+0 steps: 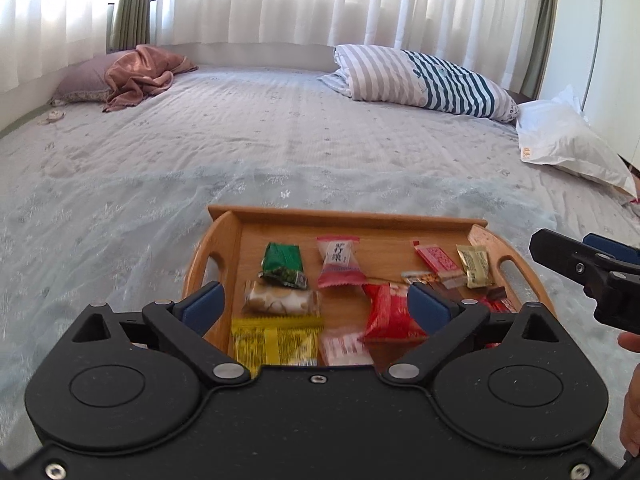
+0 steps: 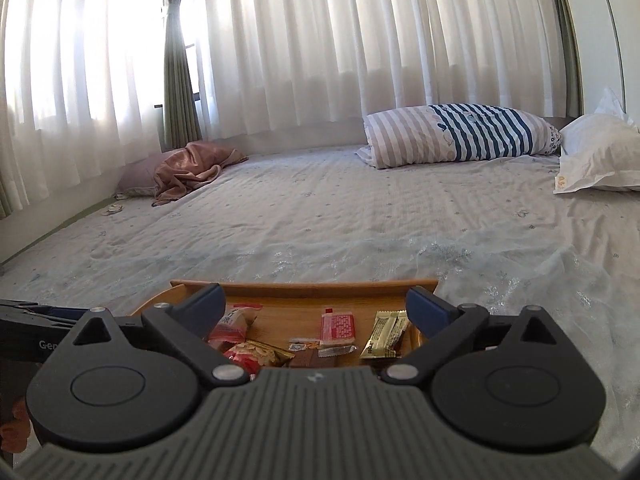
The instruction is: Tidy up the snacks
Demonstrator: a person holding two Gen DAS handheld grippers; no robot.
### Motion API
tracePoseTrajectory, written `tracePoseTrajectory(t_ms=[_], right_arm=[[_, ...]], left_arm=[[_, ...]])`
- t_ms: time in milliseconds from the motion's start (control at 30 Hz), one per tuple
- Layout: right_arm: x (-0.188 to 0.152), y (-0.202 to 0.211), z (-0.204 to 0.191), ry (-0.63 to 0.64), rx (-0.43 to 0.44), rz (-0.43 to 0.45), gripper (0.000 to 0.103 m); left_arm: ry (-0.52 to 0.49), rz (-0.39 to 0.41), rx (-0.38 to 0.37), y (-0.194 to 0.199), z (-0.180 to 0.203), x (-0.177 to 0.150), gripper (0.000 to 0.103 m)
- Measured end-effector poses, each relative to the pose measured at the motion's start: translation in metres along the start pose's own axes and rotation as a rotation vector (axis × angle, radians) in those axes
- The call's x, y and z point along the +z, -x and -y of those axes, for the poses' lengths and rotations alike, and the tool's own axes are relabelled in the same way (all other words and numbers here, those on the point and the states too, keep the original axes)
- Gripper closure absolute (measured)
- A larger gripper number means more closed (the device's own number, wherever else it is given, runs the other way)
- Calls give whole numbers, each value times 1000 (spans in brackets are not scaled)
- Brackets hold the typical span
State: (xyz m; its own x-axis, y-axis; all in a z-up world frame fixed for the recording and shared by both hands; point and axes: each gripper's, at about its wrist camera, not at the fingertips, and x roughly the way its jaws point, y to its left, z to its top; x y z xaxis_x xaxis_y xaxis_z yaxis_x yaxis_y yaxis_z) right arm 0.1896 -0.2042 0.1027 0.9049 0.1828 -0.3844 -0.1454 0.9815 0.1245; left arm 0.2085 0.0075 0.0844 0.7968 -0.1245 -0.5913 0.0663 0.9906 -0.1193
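Hovering above a wooden tray with cut-out handles [image 1: 224,224], the left gripper [image 1: 316,300] has its blue-padded fingers [image 1: 202,306] spread wide, nothing between them. Right gripper [image 2: 316,308]: fingers equally wide apart, empty. The tray sits on a pale floral bedspread [image 1: 240,152] and holds loose snacks: green foil packet [image 1: 282,262], pink-and-white wrapped sweet [image 1: 340,264], yellow flat packet [image 1: 276,342], red crinkled bag [image 1: 386,312], gold sachet [image 1: 476,266]. A striped pillow [image 1: 424,78] lies well apart, at the bed's far side.
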Motion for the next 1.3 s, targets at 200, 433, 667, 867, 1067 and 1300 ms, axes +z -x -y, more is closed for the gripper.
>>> tracePoseTrajectory(t_ms=[200,433,667,867,1067,1300], right_arm=[[-15,17,-3,20,-4,-3,0],[-38,33,-10,63,-6,-2,0],[-58,48,-20,89,11,-18,0],[-75,58,-23,95,12,-30,0],[-93,62,-24,107,-7,-53,0],[-111,65,-21,101,-36,-87,0]], left_arm=[[4,-7,-23,18,-1,-22,5],[2,-14,-35,33,1,-50,5],[-17,-11,-26,43,3,-67,4],[-4,-15,-27,52,2,-81,4],[-23,-13,-6,56,5,-100,4],[-34,-26,23,53,3,-122,4]])
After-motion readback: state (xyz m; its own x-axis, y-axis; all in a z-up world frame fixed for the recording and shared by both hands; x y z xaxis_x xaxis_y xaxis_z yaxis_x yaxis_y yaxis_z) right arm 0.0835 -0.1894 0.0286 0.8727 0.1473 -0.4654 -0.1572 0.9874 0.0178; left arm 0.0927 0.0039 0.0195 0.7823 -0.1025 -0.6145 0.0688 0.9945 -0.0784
